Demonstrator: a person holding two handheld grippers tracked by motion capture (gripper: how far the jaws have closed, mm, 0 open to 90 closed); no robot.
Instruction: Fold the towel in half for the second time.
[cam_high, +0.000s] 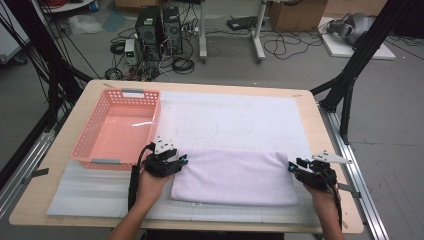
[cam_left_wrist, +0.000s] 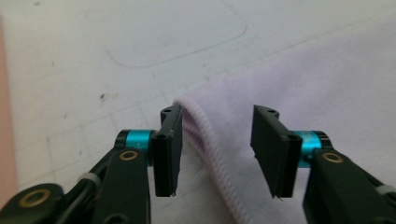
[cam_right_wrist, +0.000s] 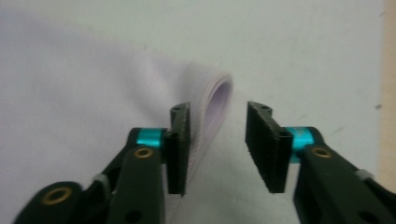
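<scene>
With the folded towel between them, the left gripper at 9 o'clock and right gripper at 3 o'clock stand open at its far corners, so the next fold likely requires closing on both.

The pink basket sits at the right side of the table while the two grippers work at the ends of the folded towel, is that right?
Not quite. The pink basket sits at the left side of the table, as the high view shows. The rest holds: the left gripper and right gripper are at the ends of the folded towel.
</scene>
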